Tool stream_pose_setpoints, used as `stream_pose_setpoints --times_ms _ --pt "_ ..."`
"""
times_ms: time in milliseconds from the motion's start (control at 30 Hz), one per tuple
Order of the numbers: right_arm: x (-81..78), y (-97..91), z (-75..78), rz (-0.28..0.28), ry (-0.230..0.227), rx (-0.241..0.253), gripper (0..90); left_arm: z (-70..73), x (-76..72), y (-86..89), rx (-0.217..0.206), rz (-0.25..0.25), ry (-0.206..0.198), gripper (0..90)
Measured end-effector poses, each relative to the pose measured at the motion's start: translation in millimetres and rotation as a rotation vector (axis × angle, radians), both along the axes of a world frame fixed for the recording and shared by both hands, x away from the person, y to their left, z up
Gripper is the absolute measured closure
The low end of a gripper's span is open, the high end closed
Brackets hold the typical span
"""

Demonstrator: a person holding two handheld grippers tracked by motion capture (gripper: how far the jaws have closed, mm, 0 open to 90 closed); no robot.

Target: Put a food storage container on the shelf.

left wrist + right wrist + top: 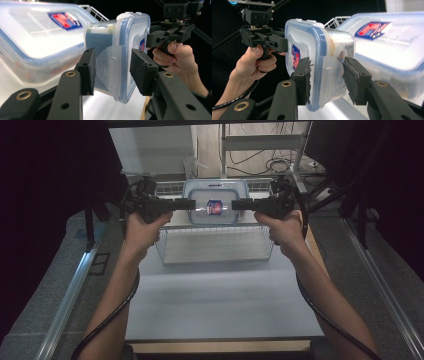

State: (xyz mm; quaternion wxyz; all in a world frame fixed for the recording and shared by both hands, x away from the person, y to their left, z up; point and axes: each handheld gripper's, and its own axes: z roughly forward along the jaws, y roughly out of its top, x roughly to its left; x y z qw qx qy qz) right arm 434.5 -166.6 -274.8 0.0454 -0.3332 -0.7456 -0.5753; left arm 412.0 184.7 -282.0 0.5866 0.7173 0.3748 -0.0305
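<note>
**Two claws hold a small box over the basket**

The small box (pixel 215 206), clear plastic with a blue-edged lid and a red and blue label, hangs in the air between the two claws, above a larger lidded box (pixel 200 190) of the same kind. In the high view it sits over the far part of the wire basket (pixel 215 257), which stands on the white surface (pixel 220 300).

The left claw (pixel 186 204) comes in from the left and grasps one end of the small box. In the left gripper view the box (pixel 117 50) stands on edge between the two black pads, its lid to the right, and a clear lid flap (pixel 110 65) lies in the gap between them. The left pad (pixel 88 70) is against the body side and the right pad (pixel 142 72) against the lid side.

The right claw (pixel 240 205) comes in from the right and grasps the other end. In the right gripper view the box (pixel 322 57) is again on edge, lid to the left, with one pad (pixel 303 77) on the lid and the other (pixel 355 77) on the body. The label (pixel 295 56) faces the far hand (pixel 257 63).

The big box (pixel 387 40) lies just behind and below, its own label (pixel 372 30) facing up. Both hands (pixel 142 227) grip the handles, cables trailing along the forearms
</note>
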Motion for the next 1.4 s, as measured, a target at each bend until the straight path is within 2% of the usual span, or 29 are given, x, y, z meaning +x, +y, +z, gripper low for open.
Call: stream_pose_setpoints --times_ms 367,800,967,1033,1167,1233,1400 --pt "30.9 5.0 14.2 -0.04 0.025 0.025 57.3 13.0 31.7 2.9 -0.03 0.03 0.037 56.7" --pt "54.6 2.7 13.0 -0.064 0.051 0.028 57.2 5.5 57.4 1.0 -0.07 0.036 0.072 56.4" --pt "60.2 3.3 12.0 -0.067 0.053 0.034 56.9 6.1 60.4 0.5 -0.07 0.051 0.076 56.0" --pt "60.7 3.7 11.6 -0.071 0.053 0.033 56.8 6.6 59.8 -1.1 -0.04 0.076 0.058 55.5" --pt "60.5 6.1 12.7 -0.081 0.039 0.02 56.6 6.6 59.7 -0.4 -0.038 0.086 0.056 55.0" --pt "60.8 7.1 13.2 -0.084 0.037 0.014 55.9 7.1 59.7 -1.1 -0.041 0.076 0.055 54.4" --pt "62.7 12.2 11.9 -0.109 0.013 -0.015 50.1 9.5 59.2 -5.3 -0.012 0.093 0.048 51.3"
